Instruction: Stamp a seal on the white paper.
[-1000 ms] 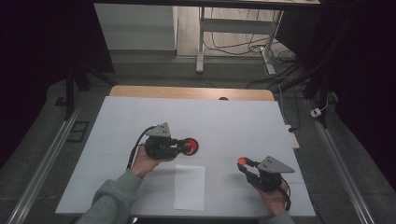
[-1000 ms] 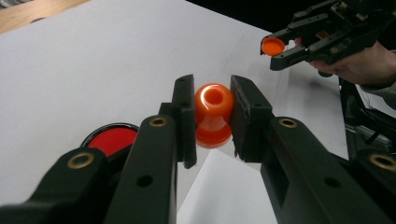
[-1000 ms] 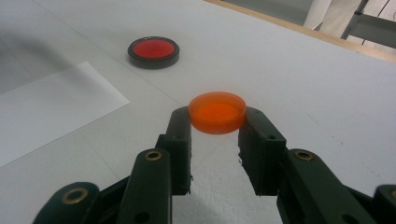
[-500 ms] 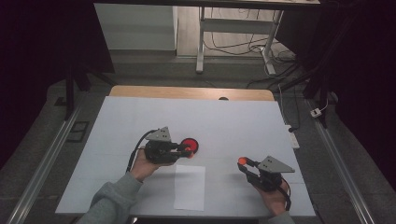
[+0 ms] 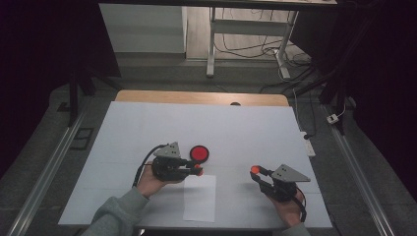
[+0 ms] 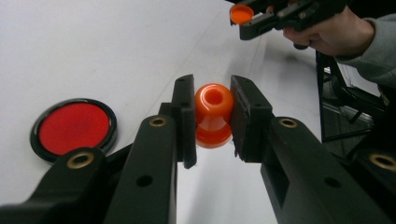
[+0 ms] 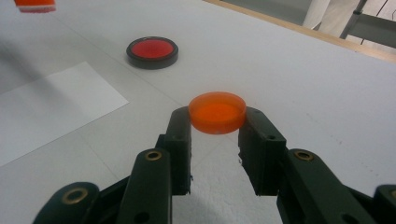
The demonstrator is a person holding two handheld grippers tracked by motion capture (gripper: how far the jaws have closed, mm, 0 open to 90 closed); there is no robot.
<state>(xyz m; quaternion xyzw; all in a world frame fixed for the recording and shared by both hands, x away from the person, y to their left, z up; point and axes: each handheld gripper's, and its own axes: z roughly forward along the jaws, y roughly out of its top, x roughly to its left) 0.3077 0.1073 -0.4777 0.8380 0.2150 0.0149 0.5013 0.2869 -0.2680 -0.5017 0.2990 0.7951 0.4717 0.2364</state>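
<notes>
I am holding a gripper in each hand over the white table [image 5: 147, 128], and both sets of jaws are pinching something orange. My left gripper [image 6: 212, 114] is clamping a small orange spool-shaped piece [image 6: 213, 114] between its two black pads; the piece is waisted in the middle, with a hole in the rounded end that is facing the camera, and the pads are pressing on its sides. In the high view this left gripper [image 5: 196, 169] is pointing toward the right, hovering just above the upper edge of the sheet of white paper [image 5: 199, 199] that is lying flat on the table. The black-rimmed red disc [image 5: 199, 153] is sitting on the table just beside the left gripper's tips, apart from them. My right gripper [image 7: 217, 116] is gripping a flat orange cap [image 7: 217, 112] by its rim, holding it level with its round face up. In the high view the right gripper [image 5: 255, 170] is pointing left toward the other one, well apart from it, with the sheet of paper lying between and below the two.
</notes>
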